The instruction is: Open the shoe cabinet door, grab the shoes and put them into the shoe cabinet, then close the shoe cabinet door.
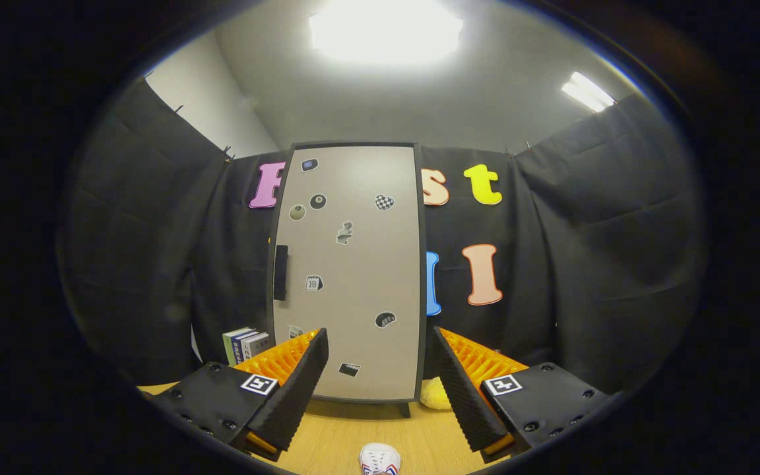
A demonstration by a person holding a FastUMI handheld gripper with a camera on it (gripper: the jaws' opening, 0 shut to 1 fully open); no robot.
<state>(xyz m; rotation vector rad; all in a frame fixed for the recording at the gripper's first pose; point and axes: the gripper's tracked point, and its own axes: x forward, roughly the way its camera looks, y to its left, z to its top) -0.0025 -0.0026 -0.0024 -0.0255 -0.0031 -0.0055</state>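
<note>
While the shoe cabinet [353,270] door stands closed, the gripper [377,369] hangs spread and empty before it.
Its dark handle [280,272] sits beyond the left finger; a misaligned reach could slip off it, and the shoe [380,458] on the worktop [334,435] below the fingers could get knocked.

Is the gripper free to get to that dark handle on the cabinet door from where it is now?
Probably yes. The gripper is open and holds nothing, and the handle on the shut cabinet door lies beyond the fingers with nothing in front of it. The books stand lower, beside the cabinet.
</note>
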